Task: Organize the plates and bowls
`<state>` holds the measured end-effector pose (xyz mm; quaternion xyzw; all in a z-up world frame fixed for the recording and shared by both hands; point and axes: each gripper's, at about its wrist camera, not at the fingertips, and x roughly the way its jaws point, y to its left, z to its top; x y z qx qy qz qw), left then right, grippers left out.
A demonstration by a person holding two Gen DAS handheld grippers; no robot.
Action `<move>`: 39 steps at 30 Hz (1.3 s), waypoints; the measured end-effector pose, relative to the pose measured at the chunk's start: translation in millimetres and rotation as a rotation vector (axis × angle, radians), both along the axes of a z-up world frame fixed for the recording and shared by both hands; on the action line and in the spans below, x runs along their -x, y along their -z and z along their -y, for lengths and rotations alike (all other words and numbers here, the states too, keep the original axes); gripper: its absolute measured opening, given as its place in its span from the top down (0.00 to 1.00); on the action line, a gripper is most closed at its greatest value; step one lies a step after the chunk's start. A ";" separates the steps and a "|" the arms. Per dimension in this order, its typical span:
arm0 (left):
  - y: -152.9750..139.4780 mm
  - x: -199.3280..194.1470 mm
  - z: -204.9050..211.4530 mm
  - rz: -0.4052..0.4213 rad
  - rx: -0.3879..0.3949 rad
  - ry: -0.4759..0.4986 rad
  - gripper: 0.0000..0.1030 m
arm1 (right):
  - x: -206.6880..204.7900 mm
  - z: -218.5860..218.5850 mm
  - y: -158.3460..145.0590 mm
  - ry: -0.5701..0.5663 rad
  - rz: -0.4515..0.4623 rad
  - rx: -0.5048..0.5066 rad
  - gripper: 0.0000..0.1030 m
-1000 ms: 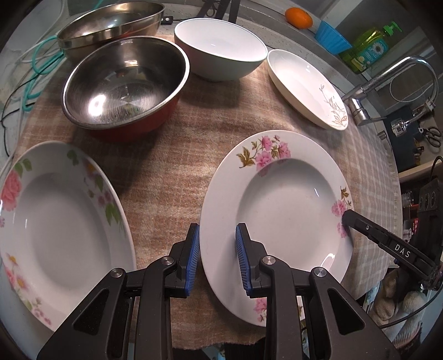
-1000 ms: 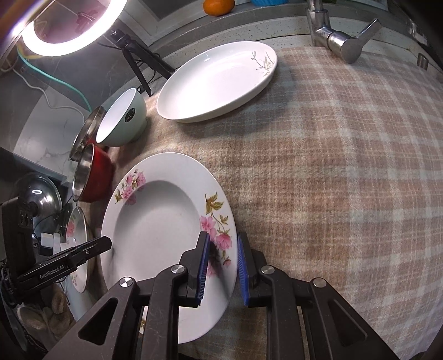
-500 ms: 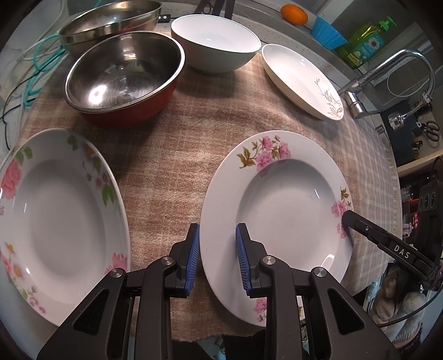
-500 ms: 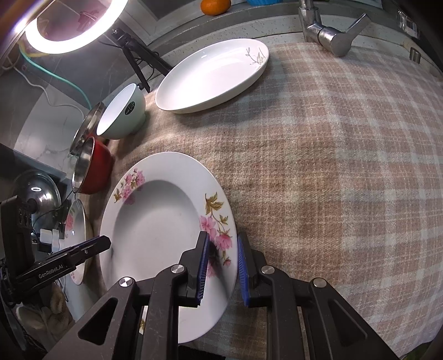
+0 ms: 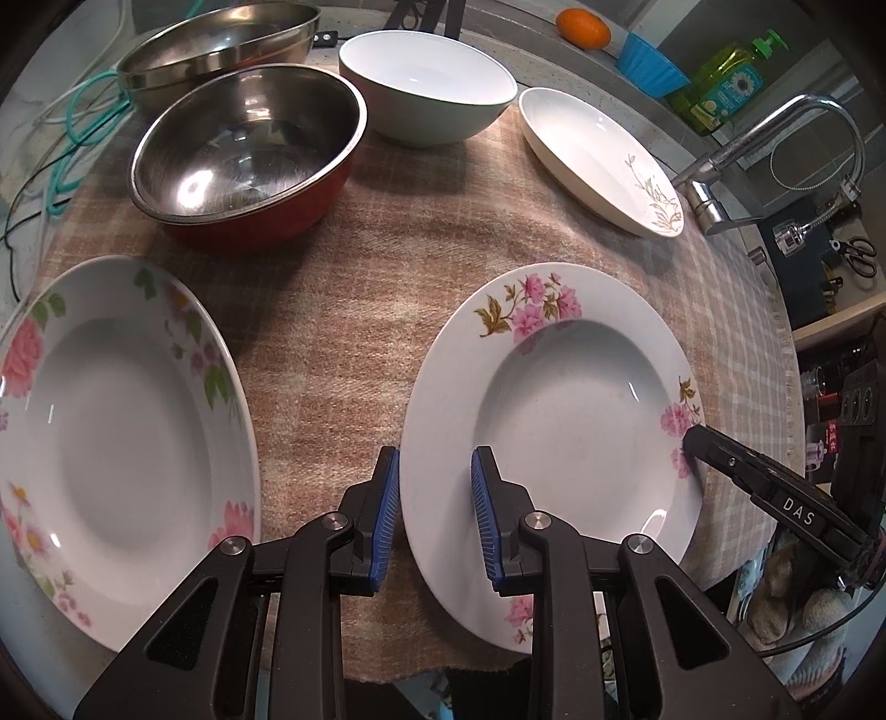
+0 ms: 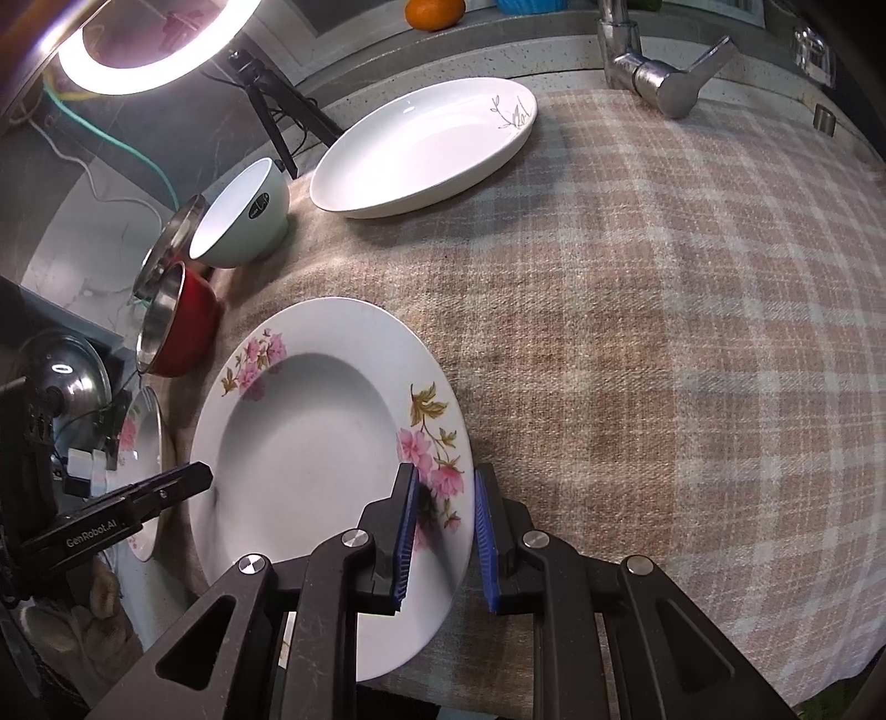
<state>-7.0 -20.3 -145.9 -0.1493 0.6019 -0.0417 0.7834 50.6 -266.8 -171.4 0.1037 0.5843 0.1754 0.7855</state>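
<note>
A white deep plate with pink flowers (image 5: 554, 421) (image 6: 310, 443) is held over the checked cloth (image 5: 343, 310). My left gripper (image 5: 434, 509) is shut on its left rim. My right gripper (image 6: 443, 526) is shut on the opposite rim, over a flower print. One right finger (image 5: 736, 465) shows in the left wrist view, and one left finger (image 6: 160, 493) in the right wrist view. A second flowered plate (image 5: 111, 443) lies to the left. Behind stand a red steel-lined bowl (image 5: 243, 155), a steel bowl (image 5: 221, 39), a pale green bowl (image 5: 426, 77) and a white dish with a leaf print (image 5: 598, 155).
A faucet (image 5: 775, 127) rises at the cloth's far right edge. An orange (image 5: 581, 27), a blue cup (image 5: 648, 61) and a soap bottle (image 5: 725, 77) sit on the ledge behind. A ring light (image 6: 149, 50) on a tripod and cables stand at the far left.
The pink-flowered plate stays fixed between both pairs of jaws, while the bowls and the second plate have drifted slightly up in the left wrist view. Neither grip has changed.
</note>
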 end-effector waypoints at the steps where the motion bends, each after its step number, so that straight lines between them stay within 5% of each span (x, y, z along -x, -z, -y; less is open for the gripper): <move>1: -0.9 0.0 -0.5 0.002 -0.001 0.001 0.77 | 0.5 -0.8 -0.8 -0.003 0.004 0.011 0.83; 8: -11.4 1.9 -2.5 0.035 -0.021 0.007 0.77 | 3.7 -5.6 -13.1 -0.001 0.068 0.120 0.75; 22: -36.6 9.7 -26.6 0.095 -0.047 -0.023 0.77 | 15.4 -26.2 -57.6 -0.012 0.210 0.196 0.74; 39: -59.8 48.5 -116.7 0.152 -0.106 -0.209 0.76 | 22.8 -116.2 -70.6 -0.176 0.244 0.085 0.74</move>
